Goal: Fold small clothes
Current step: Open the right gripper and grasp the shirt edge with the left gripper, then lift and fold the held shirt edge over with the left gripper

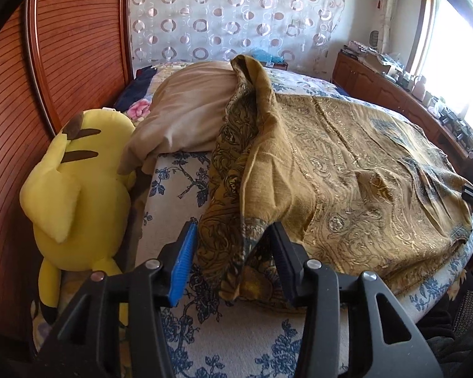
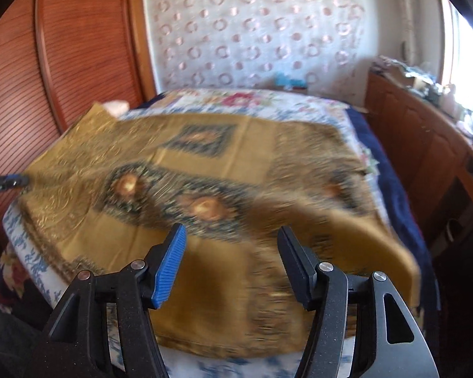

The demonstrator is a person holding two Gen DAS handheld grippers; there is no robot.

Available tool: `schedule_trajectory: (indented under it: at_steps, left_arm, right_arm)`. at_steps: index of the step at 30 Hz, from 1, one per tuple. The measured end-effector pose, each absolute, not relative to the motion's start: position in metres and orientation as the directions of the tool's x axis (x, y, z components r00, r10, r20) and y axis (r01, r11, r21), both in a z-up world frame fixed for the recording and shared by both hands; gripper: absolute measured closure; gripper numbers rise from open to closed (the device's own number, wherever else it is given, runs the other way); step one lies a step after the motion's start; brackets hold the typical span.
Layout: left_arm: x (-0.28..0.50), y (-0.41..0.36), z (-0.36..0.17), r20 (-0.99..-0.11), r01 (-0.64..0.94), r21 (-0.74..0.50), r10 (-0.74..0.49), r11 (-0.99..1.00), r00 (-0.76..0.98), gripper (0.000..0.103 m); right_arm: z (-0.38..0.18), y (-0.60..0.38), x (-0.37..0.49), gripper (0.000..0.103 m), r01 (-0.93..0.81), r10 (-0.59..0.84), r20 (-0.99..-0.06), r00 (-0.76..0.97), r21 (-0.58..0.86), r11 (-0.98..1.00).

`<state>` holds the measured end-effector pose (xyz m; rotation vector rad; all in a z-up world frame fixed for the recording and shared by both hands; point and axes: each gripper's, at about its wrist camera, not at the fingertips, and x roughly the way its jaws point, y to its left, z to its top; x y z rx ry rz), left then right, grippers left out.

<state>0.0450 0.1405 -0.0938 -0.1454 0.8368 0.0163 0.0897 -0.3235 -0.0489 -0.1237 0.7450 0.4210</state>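
**Fold barely begun, jaws standing open**

The left gripper (image 1: 233,258) is hovering with jaws apart around a bunched edge of the cloth (image 1: 347,163), not pinching it. The right gripper (image 2: 233,264) is gaping over the same cloth, which is lying mostly spread on the bed (image 1: 179,226), its far corner draping over the pillow (image 1: 189,110).

We count one patterned cloth (image 1: 347,157), one pillow (image 1: 189,116), one yellow plush toy (image 1: 75,189) and two grippers (image 1: 233,264) (image 2: 233,264).

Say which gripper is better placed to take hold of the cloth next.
Probably the left gripper: a raised ridge of the mustard cloth sits between its open jaws. The right gripper hangs open above flat cloth.
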Motion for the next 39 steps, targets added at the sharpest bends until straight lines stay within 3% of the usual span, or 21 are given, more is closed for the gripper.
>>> schedule_trajectory:
  at_steps: [10, 21, 24, 27, 28, 39]
  left_arm:
    - [0.056, 0.144, -0.109, -0.762, -0.096, -0.137, -0.043, 0.986, 0.646, 0.057]
    - [0.056, 0.138, -0.11, -0.758, -0.072, -0.094, -0.025, 0.993, 0.652, 0.056]
    - [0.055, 0.138, -0.11, -0.749, -0.049, -0.118, -0.057, 0.992, 0.66, 0.067]
    - [0.053, 0.14, -0.11, -0.735, -0.034, -0.171, -0.104, 0.985, 0.67, 0.085]
    - [0.054, 0.14, -0.11, -0.735, -0.026, -0.183, -0.119, 0.983, 0.668, 0.096]
    - [0.069, 0.055, -0.03, -0.564, 0.198, -0.199, -0.277, 0.96, 0.778, 0.1]
  right_arm:
    - [-0.081, -0.305, 0.088, 0.041, -0.423, 0.296, -0.729, 0.616, 0.01, 0.906]
    - [-0.089, -0.311, 0.072, 0.038, -0.414, 0.305, -0.662, 0.684, -0.009, 0.91]
    - [-0.088, -0.311, 0.071, 0.038, -0.41, 0.301, -0.658, 0.691, -0.014, 0.912]
    - [-0.089, -0.31, 0.071, 0.038, -0.412, 0.3, -0.658, 0.691, -0.017, 0.911]
    - [-0.089, -0.31, 0.071, 0.038, -0.412, 0.3, -0.658, 0.691, -0.017, 0.911]
    - [-0.082, -0.316, 0.069, 0.038, -0.416, 0.322, -0.67, 0.668, 0.022, 0.909]
